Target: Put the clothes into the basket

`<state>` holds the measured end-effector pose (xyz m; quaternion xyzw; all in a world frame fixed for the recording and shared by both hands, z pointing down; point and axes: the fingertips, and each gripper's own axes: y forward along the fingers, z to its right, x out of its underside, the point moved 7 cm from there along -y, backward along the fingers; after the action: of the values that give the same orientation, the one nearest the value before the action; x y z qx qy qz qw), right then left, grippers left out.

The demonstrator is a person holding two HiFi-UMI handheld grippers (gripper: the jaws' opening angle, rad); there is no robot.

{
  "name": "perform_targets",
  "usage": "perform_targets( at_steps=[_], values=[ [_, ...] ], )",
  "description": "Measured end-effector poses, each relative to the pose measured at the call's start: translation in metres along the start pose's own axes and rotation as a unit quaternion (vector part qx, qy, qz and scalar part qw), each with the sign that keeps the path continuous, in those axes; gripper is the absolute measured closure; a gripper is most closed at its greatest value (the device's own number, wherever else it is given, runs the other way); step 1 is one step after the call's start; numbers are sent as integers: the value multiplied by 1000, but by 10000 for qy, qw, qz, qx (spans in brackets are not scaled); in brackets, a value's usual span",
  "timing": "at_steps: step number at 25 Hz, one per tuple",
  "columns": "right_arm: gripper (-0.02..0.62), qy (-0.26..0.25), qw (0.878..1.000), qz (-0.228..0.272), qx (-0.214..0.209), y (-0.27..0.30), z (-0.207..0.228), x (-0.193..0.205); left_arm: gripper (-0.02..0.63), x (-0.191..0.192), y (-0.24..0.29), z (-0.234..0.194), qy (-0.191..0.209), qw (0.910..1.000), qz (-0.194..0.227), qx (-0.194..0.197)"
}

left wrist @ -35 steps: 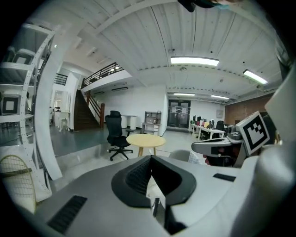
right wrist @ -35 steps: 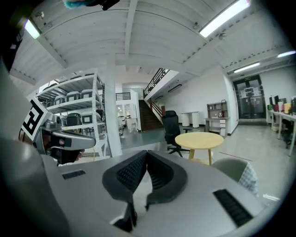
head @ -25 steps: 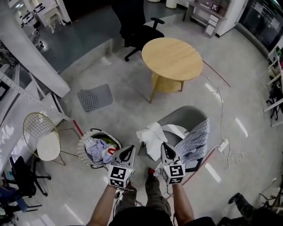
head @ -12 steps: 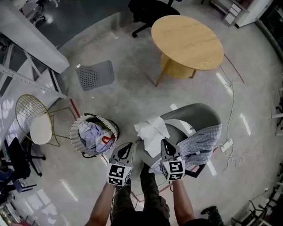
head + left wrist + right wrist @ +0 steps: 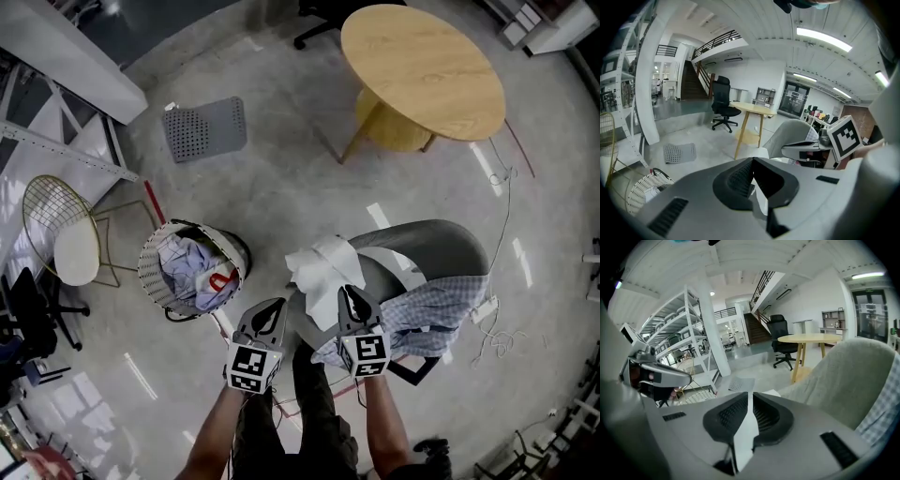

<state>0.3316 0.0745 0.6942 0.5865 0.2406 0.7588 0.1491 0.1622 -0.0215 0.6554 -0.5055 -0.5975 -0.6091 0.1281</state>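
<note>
The right gripper (image 5: 349, 296) had its fingers shut, apparently pinching the white cloth (image 5: 322, 272) lying on the grey chair (image 5: 431, 248). The left gripper (image 5: 270, 309) had its fingers closed together. The basket (image 5: 147, 272) stood on the floor just left.

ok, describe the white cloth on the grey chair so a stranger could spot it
Find the round pale wooden table, then the grey upholstered chair nearer the person. The crumpled white cloth lies on the chair's left edge in the head view; plain white, unlike the blue-and-white checked shirt draped over the chair's right side.
</note>
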Motion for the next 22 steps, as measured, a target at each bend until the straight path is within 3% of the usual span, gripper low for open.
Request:
perform_targets(
  at_steps=[2,4,9,13,22],
  values=[
    [556,70,9999,-67,-113,8,1,5,600,2,0,-2,-63,10000,-2,-46],
    [416,225,9990,-220,-316,15,2,9,600,4,1,-3,-115,9999,-30,-75],
    [288,302,9969,-507,-511,42,7,15,600,9,7,-7,-220,9996,-142,-123],
    [255,232,9961,-646,-554,60,10,21,600,19,13,-9,-306,9991,-241,-173],
    [245,244,9934,-928,-626,85,13,36,600,30,21,-18,-490,9979,-323,-292]
  ],
)
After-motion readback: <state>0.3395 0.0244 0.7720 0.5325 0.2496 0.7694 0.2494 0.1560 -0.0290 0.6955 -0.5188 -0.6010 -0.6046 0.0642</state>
